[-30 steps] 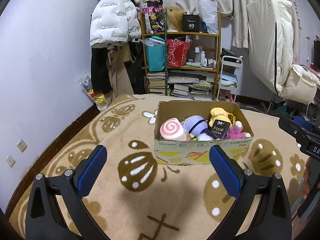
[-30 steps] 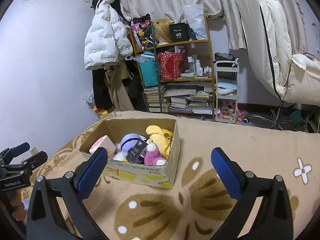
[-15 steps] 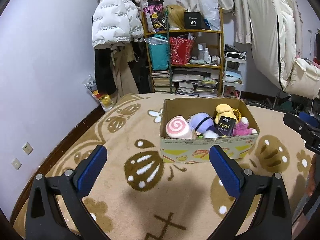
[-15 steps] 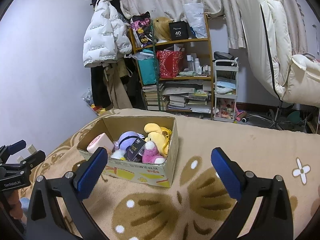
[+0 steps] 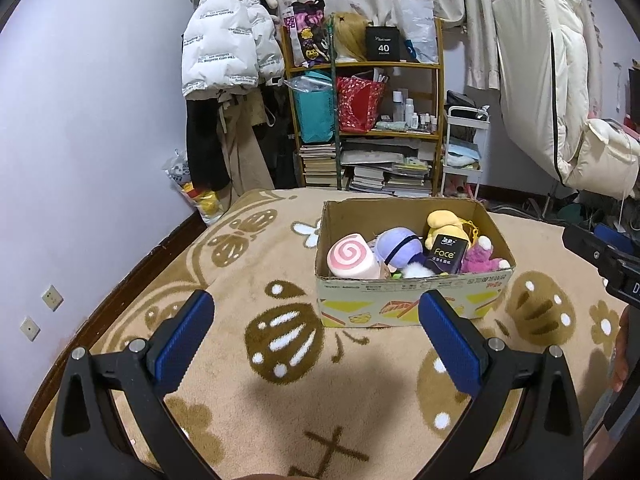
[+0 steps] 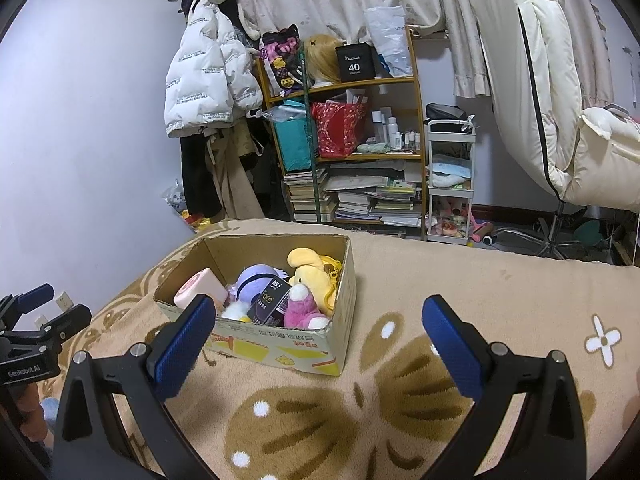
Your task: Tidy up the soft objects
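A cardboard box (image 5: 408, 304) (image 6: 280, 350) sits on the tan patterned blanket. Inside lie a pink swirl roll plush (image 5: 350, 257) (image 6: 200, 289), a purple round plush (image 5: 400, 246) (image 6: 256, 278), a yellow plush (image 5: 444, 222) (image 6: 314, 272), a black "Face" tissue pack (image 5: 446, 255) (image 6: 270, 301) and a magenta plush (image 5: 480, 258) (image 6: 302, 310). My left gripper (image 5: 316, 340) is open and empty, short of the box's front wall. My right gripper (image 6: 318, 344) is open and empty, near the box's right front corner. Each gripper shows at the edge of the other's view.
Beyond the blanket's far edge stand a wooden shelf (image 5: 368, 120) with bags and book stacks, a white trolley (image 6: 450, 184), hanging coats (image 5: 224, 52) and a cream quilt (image 6: 560, 80). Bare blanket (image 6: 480, 280) spreads right of the box. A hand (image 5: 620, 356) shows at right.
Both cameras drew back and rose slightly, so the box sits a little farther and more to the right in the left view. Both grippers stayed open and empty.
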